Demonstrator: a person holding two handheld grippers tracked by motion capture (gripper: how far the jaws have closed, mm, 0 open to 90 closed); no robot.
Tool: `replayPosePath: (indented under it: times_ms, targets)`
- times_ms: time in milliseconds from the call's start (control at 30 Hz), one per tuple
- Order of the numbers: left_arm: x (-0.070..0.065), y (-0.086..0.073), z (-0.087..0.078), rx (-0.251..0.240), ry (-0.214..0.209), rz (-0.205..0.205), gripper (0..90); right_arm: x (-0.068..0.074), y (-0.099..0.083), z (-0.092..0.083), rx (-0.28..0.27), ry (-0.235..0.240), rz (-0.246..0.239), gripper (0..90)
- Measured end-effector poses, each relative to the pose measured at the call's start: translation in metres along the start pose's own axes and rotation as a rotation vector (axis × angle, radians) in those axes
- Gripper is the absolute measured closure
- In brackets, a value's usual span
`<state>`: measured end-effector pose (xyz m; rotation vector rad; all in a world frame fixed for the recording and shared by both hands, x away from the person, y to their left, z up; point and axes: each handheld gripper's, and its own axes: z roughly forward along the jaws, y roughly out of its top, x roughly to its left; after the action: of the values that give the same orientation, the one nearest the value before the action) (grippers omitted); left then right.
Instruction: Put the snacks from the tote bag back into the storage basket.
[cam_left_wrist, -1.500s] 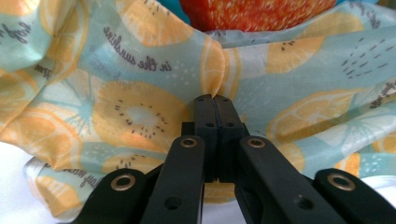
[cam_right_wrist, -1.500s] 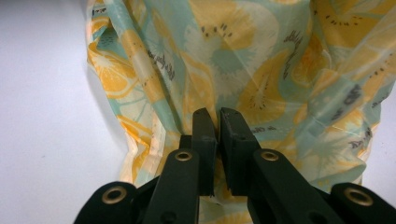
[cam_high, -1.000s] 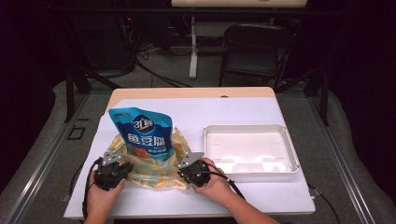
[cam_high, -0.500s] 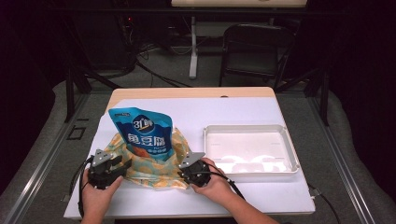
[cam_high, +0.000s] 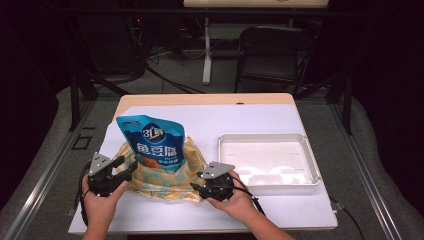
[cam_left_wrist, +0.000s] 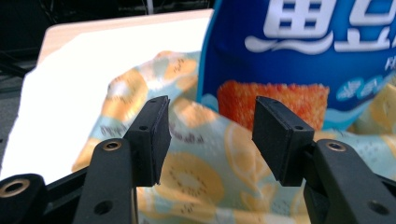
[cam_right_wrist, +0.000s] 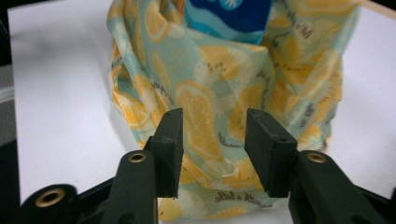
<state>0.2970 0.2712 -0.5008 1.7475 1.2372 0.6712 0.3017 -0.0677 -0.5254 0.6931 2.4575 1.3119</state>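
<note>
On the white tabletop (cam_high: 280, 205) in front of me, a blue snack pouch (cam_high: 151, 142) stands upright inside a soft cloth bag printed with lemon and kiwi slices (cam_high: 165, 175), the pouch rising well above the cloth, which has slumped around its lower part. My left claw (cam_high: 121, 167) sits at the left edge of that fruit-print bag, and my right claw (cam_high: 196, 186) sits at its right front corner, each held in one of my hands. Both claws have just been opening. Looking along my left claw (cam_left_wrist: 210, 135), the two black jaws stand wide apart; the cloth and the orange picture on the pouch (cam_left_wrist: 299, 51) lie beyond and below the gap, and the pads press on nothing. Looking along my right claw (cam_right_wrist: 215, 149), the jaws are also parted, a little less widely, with the bunched cloth of the bag (cam_right_wrist: 224, 93) just ahead of them and showing through the gap, again not pinched. To the right of the bag, a shallow white tray (cam_high: 310, 172) lies flat on the tabletop, just beside my right hand (cam_high: 235, 202) and apart from the bag.
</note>
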Motion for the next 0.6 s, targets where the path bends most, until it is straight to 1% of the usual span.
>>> replayPosePath:
  times_ms: [133, 200, 267, 333, 467, 567, 600]
  targets:
    - [0.005, 0.006, -0.001, -0.023, 0.002, -0.006, 46.0, -0.003, -0.001, -0.012, -0.034, -0.021, 0.009, 53.8]
    - [0.007, 0.009, 0.000, -0.019, -0.003, -0.010, 45.9, -0.006, -0.001, -0.017, -0.050, -0.035, 0.017, 52.2]
    - [0.009, 0.011, 0.000, -0.007, -0.011, -0.007, 45.9, -0.009, -0.002, -0.021, -0.057, -0.045, 0.023, 51.3]
    - [0.010, 0.014, 0.001, -0.006, -0.022, -0.007, 45.4, -0.011, -0.002, -0.025, -0.063, -0.055, 0.032, 50.6]
    - [0.012, 0.019, -0.001, -0.013, -0.023, 0.003, 44.9, -0.016, -0.004, -0.031, -0.070, -0.070, 0.043, 50.2]
    - [0.013, 0.024, -0.002, -0.014, -0.033, -0.005, 44.9, -0.017, -0.004, -0.033, -0.076, -0.075, 0.046, 49.7]
    - [0.014, 0.026, -0.003, -0.015, -0.031, 0.004, 44.9, -0.017, -0.004, -0.034, -0.078, -0.074, 0.044, 49.5]
